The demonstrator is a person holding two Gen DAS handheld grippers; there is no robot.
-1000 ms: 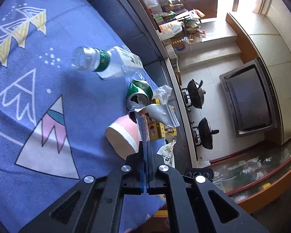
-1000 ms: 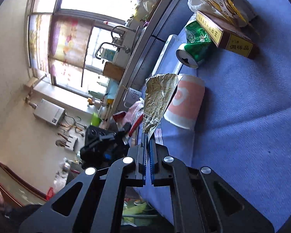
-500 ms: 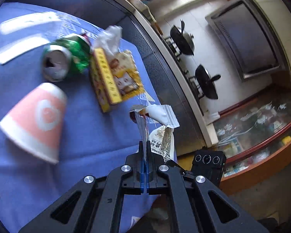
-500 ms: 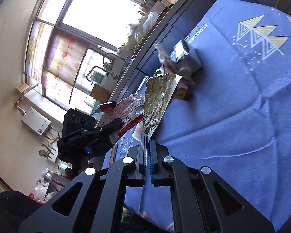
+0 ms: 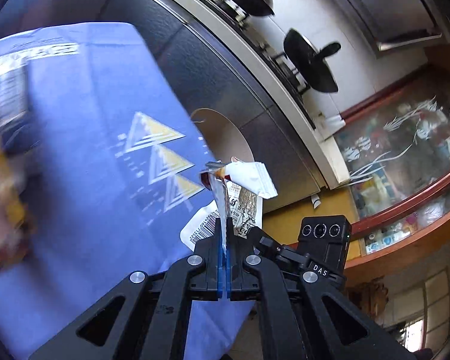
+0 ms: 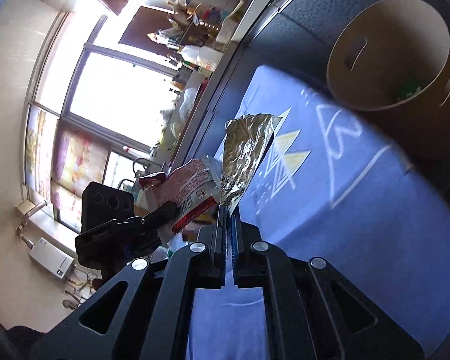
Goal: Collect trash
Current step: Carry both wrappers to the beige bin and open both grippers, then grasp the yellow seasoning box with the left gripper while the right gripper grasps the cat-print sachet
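My left gripper [image 5: 224, 231] is shut on a red and white snack wrapper [image 5: 249, 177], held above the blue patterned cloth [image 5: 84, 156]. My right gripper [image 6: 228, 219] is shut on a gold foil wrapper [image 6: 246, 147]. The two grippers are side by side: the left gripper [image 6: 153, 216] and its red wrapper [image 6: 189, 186] show in the right wrist view, and the right one's printed wrapper [image 5: 244, 207] shows just behind the left fingertips. A tan round bin [image 6: 372, 9] stands beyond the cloth's far edge; its rim [image 5: 225, 129] also shows in the left wrist view.
Blurred yellow and dark packets [image 5: 3, 138] lie on the cloth at the left. A dark counter [image 5: 195, 60] runs behind the cloth, with pans [image 5: 309, 60] on a stove beyond. A glass-fronted cabinet [image 5: 405, 156] is at the right. A window [image 6: 120, 90] is at the left.
Both grippers have swung with their wrappers away from the cup, can and box toward the cloth's corner; the tan bin has come into view ahead.
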